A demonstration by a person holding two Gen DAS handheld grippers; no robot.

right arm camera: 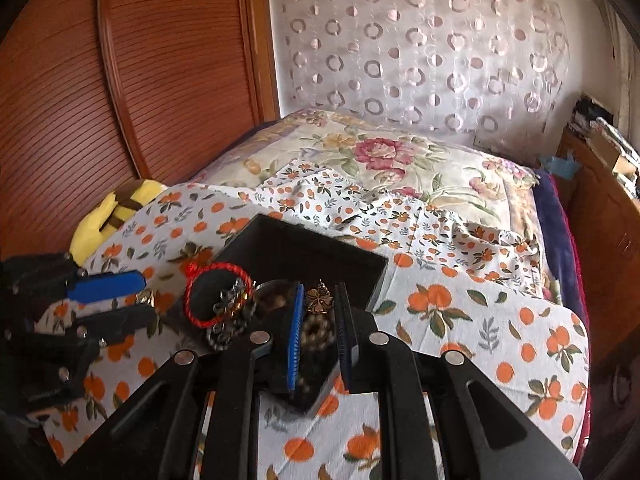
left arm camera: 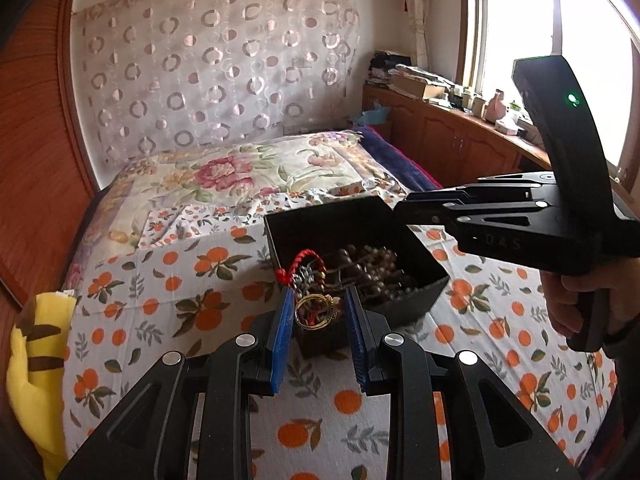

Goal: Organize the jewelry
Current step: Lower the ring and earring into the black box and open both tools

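A black open box point(left arm camera: 416, 256) sits on the orange-print sheet, full of brown bead strands point(left arm camera: 372, 268), a red cord bracelet point(left arm camera: 306, 262) and a gold ring point(left arm camera: 316, 312). My left gripper point(left arm camera: 318, 308) is open at the box's near edge, its blue pads either side of the gold ring without touching it. My right gripper point(right arm camera: 318, 308) is over the same box point(right arm camera: 304, 252), its pads closed on a brown flower-shaped pendant point(right arm camera: 319, 299). In the left wrist view the right gripper's tips point(left arm camera: 400, 212) reach the box's far right corner. The red bracelet point(right arm camera: 218, 296) hangs over the box's left rim.
The bed is covered by an orange-print sheet point(left arm camera: 192, 280) and a floral quilt point(left arm camera: 240, 172). A yellow plush toy point(left arm camera: 36, 360) lies at the left edge by a wooden wardrobe point(right arm camera: 120, 80). A cluttered wooden cabinet point(left arm camera: 460, 120) runs under the window at right.
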